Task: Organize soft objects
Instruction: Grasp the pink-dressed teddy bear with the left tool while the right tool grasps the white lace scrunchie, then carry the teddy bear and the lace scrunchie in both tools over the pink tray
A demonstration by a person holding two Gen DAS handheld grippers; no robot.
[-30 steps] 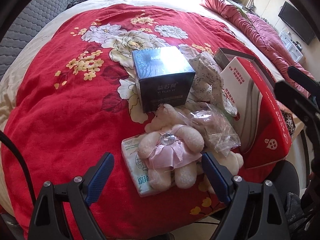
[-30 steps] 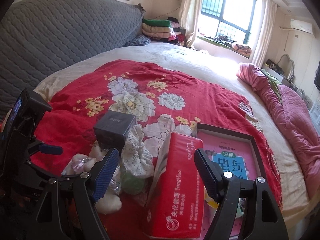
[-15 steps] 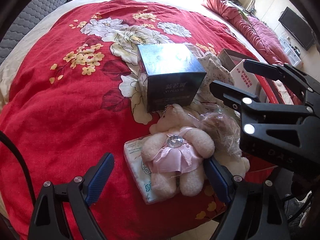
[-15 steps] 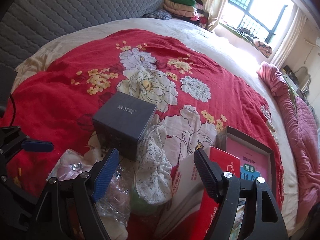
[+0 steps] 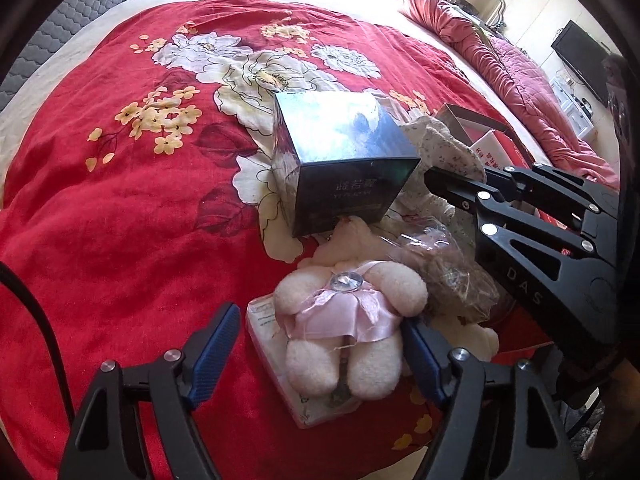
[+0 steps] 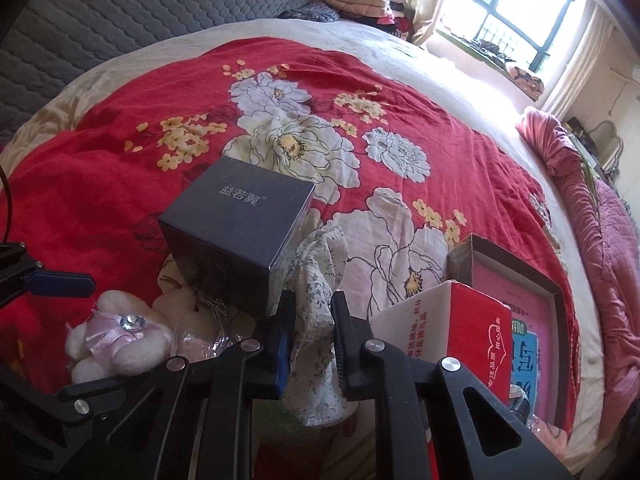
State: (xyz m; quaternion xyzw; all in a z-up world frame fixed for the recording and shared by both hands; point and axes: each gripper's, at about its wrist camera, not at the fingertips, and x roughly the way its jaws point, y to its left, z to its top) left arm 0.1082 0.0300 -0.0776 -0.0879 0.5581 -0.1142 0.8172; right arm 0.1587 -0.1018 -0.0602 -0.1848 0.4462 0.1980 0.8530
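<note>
A cream plush bear in a pink dress [image 5: 344, 324] lies on a tissue pack [image 5: 272, 344] on the red floral bedspread. My left gripper [image 5: 320, 344] is open, its blue pads either side of the bear's legs. The bear also shows in the right wrist view [image 6: 120, 340]. My right gripper [image 6: 312, 320] is shut on a floral white cloth [image 6: 320, 280] that hangs between its fingers, beside a dark box [image 6: 240, 232]. The right gripper's black frame [image 5: 540, 232] crosses the left wrist view.
The dark box [image 5: 344, 160] stands just behind the bear. A crinkled clear plastic bag [image 5: 440, 264] lies to the bear's right. A red tissue carton [image 6: 460, 340] and an open framed box [image 6: 520, 300] sit on the right. A pink quilt [image 6: 592, 220] lies along the far side.
My right gripper moved in over the floral cloth and closed on it. My left gripper edged closer to the bear and stayed open.
</note>
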